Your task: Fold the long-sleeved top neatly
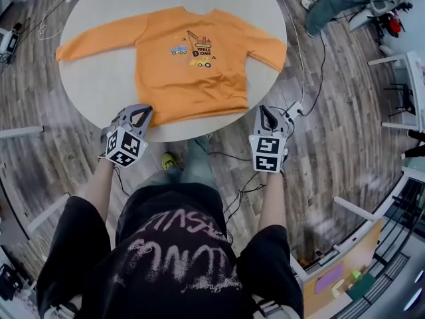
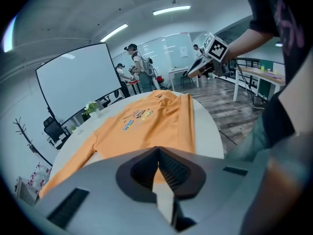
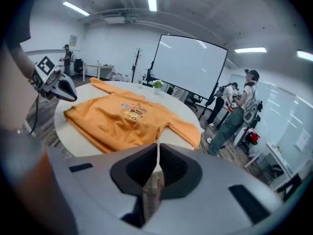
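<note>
An orange long-sleeved top (image 1: 189, 62) with a crane print lies flat on the round white table (image 1: 99, 82), front up, both sleeves spread sideways and the hem toward me. My left gripper (image 1: 141, 111) hovers at the table's near edge, just left of the hem's left corner, shut with nothing in it. My right gripper (image 1: 264, 115) hangs beyond the table's near right edge, over the floor, also shut and empty. The left gripper view has the top (image 2: 146, 121) ahead of the closed jaws. From the right gripper view the top (image 3: 127, 116) lies ahead and left.
Cables and a power strip (image 1: 292, 108) lie on the wooden floor right of the table. A person's legs (image 1: 335, 2) stand at the far right. White desks (image 1: 402, 78) and a shelf line the right side. A projection screen (image 3: 188, 65) and more people stand behind the table.
</note>
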